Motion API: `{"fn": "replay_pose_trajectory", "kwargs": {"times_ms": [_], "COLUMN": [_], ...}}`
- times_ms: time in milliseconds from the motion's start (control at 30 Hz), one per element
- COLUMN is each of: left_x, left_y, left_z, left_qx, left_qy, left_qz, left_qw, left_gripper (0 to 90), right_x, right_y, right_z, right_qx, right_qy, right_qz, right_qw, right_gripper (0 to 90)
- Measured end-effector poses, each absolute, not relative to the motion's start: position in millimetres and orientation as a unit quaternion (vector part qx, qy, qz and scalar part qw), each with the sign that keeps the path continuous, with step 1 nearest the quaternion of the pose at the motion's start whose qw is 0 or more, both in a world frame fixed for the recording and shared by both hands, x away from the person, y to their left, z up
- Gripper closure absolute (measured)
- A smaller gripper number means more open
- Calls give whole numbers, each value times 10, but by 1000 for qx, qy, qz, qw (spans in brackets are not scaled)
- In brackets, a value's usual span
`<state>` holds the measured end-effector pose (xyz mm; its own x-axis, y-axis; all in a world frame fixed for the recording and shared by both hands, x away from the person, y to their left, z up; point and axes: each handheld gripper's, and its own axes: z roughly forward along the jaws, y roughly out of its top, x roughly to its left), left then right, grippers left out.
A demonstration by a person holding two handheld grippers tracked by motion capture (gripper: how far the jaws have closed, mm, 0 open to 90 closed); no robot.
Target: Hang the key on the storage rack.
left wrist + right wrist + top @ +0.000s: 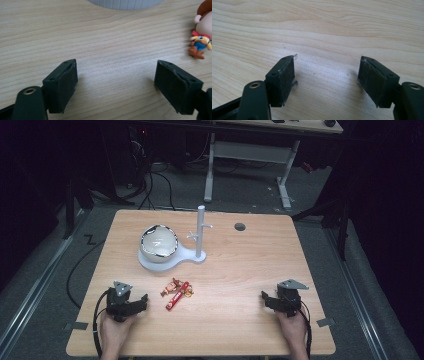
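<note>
Left gripper [141, 301] rests low on the tabletop [240, 270] near its front left edge, jaws released, spread wide, nothing between them (bare wood in the left gripper view). Right gripper [265, 297] sits near the front right edge, jaws also released and empty, well apart from the left one. Between the two, nearer the left gripper, lie small toy figures [174, 287] with a red stick-shaped packet [177, 296] touching them. One little figure [199, 43] shows at the right edge of the left gripper view. Behind the toys, a white stand [192, 254] carries a bowl [158, 243] and an upright post.
</note>
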<state>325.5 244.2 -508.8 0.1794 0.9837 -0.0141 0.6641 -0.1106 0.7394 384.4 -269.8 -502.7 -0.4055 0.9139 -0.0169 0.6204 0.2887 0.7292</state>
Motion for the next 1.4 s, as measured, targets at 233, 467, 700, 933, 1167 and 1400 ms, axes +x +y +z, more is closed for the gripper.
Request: {"fn": "replay_pose_trajectory", "kwargs": {"times_ms": [233, 467, 700, 933, 1167, 1400], "left_x": [3224, 3213, 3236, 3264, 3404, 3573], "left_y": [2471, 2404, 2305, 2175, 2022, 1924], "left_z": [-5073, -5007, -4933, -4883, -4847, -4854], "left_qx": [705, 709, 711, 722, 727, 728], "left_qy": [577, 560, 545, 523, 511, 509], "left_qz": [240, 248, 243, 236, 215, 200], "left_qw": [336, 349, 372, 387, 406, 413], "left_gripper": [261, 287, 297, 327, 379, 375], "right_x": [3843, 3842, 3841, 3840, 3840, 3839], "right_y": [-2698, -2699, -2700, -2701, -2701, -2701], "right_z": [-5027, -5027, -5027, -5027, -5027, -5027], "right_qx": [498, 498, 498, 498, 498, 498], "right_qy": [771, 771, 771, 771, 771, 771], "right_qz": [329, 329, 329, 329, 329, 329], "right_qw": [223, 223, 223, 223, 223, 223], "right_gripper": [299, 299, 299, 299, 299, 299]}}
